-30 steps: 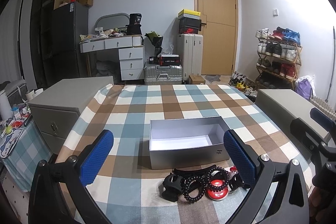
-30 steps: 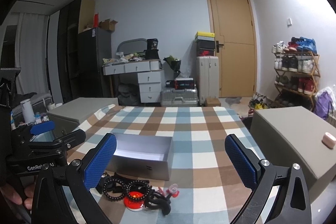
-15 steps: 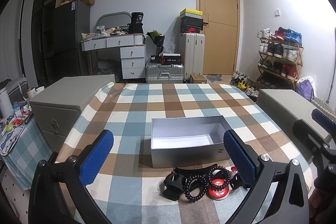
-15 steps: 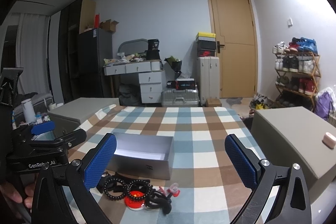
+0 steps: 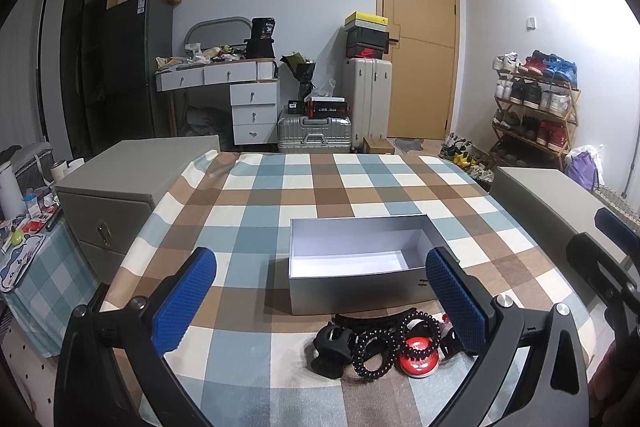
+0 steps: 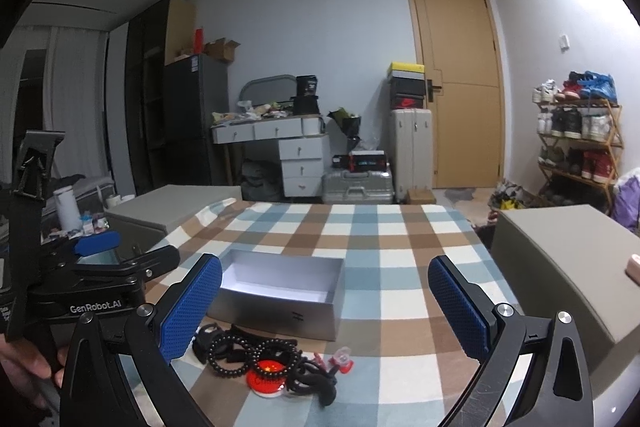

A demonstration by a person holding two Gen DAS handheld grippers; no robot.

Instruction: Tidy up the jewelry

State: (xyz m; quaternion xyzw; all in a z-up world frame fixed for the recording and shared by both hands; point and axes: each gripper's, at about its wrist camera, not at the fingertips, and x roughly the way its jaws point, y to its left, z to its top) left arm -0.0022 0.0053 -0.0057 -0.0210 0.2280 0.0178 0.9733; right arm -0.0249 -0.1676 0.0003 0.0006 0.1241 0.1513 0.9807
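Observation:
An open, empty silver box [image 5: 360,263] stands on the checkered tablecloth; it also shows in the right wrist view [image 6: 280,291]. In front of it lies a pile of jewelry: black bead bracelets [image 5: 376,347], a black claw clip [image 5: 330,349], a red round piece [image 5: 418,361] and a small pink piece [image 6: 342,363]. My left gripper [image 5: 320,307] is open and empty, above the table just short of the pile. My right gripper [image 6: 324,311] is open and empty, to the right of the left one, also short of the pile.
The checkered table [image 5: 320,187] has grey cabinets at its left [image 5: 120,179] and right [image 5: 552,195]. The other gripper shows at the edge of each view, the right one [image 5: 612,259] and the left one [image 6: 100,275]. Behind are suitcases, a dresser and a shoe rack.
Both views have shifted only slightly. The box and the pile have not moved and both grippers stay open.

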